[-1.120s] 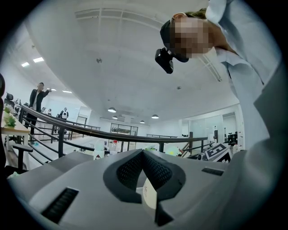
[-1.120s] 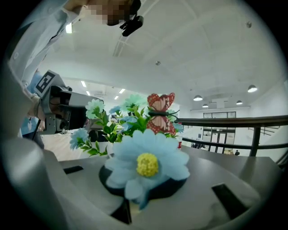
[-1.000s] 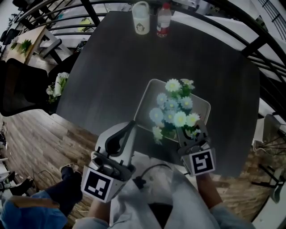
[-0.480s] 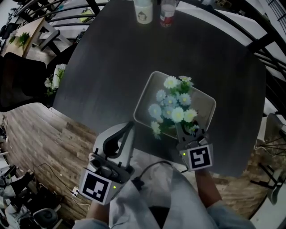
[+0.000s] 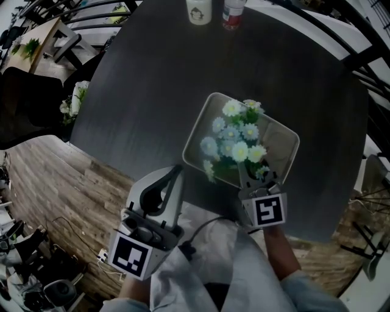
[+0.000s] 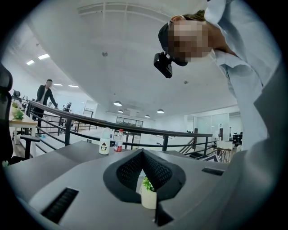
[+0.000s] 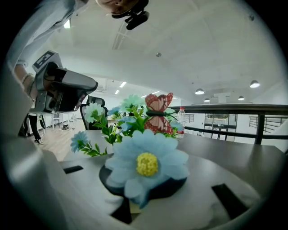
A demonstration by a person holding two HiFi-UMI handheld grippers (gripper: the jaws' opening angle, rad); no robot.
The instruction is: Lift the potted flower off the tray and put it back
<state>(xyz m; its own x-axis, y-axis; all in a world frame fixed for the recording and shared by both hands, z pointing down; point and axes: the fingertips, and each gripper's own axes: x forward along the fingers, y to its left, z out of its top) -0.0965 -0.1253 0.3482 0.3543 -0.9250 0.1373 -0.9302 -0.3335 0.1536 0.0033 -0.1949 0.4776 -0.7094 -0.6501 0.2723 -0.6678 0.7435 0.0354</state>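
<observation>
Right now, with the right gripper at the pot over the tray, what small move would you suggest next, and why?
I would probably lower the right gripper straight down until the pot rests on the tray. The flowers sit over the tray's middle, so no sideways shift seems needed; they hide whether the pot touches yet.

Potted flower over tray on table, cup left of bottle at far edge
</observation>
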